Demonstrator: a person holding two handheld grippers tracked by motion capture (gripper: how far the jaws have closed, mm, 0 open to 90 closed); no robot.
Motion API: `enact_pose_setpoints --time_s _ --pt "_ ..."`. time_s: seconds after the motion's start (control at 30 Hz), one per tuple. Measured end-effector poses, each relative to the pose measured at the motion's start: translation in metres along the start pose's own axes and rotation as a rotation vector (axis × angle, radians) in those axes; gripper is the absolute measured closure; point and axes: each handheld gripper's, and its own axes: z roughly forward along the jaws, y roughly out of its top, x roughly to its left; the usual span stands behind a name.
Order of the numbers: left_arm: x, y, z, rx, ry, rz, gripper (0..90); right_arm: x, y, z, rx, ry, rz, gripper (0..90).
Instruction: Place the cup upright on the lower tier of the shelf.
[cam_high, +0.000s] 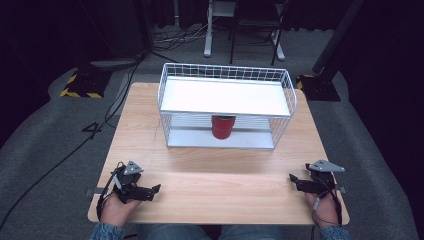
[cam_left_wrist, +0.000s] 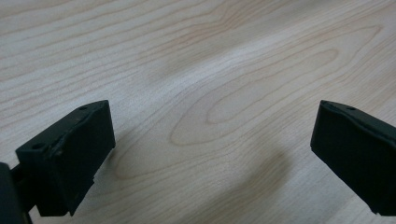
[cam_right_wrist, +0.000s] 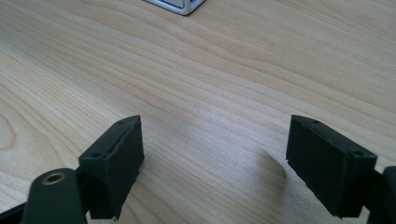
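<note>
Both tongs at rest on the near edge of the desk: left tongs with jaws apart, empty; right tongs likewise apart, empty. Red can upright on the lower level of the white wire rack, centre. Probably a reach next: enter low through the open front, clear of the shelf above.

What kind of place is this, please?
Probably a recording studio or lab: a wooden table with a white wire rack stands on grey carpet between dark curtains, with cables and taped stand bases on the floor.
</note>
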Motion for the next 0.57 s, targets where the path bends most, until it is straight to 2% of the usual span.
enact_pose_setpoints --time_s 0.17,0.23,0.3,0.57 --pt "0.0003 -0.0019 0.0023 -0.008 0.018 0.004 0.0 0.0000 0.0000 0.0000 -0.001 0.000 -0.001 19.6" --pt "-0.0004 -0.0039 0.0044 -0.028 0.048 0.019 0.0 0.0000 0.0000 0.0000 -0.001 -0.001 -0.001 19.5" --pt "-0.0025 -0.0047 0.0064 -0.019 0.087 0.049 0.5 0.0000 0.0000 0.0000 0.000 0.000 0.000 19.5" --pt "-0.0047 -0.0039 0.0076 -0.021 0.105 0.034 0.0 0.0000 0.0000 0.0000 0.000 0.000 0.001 19.5"
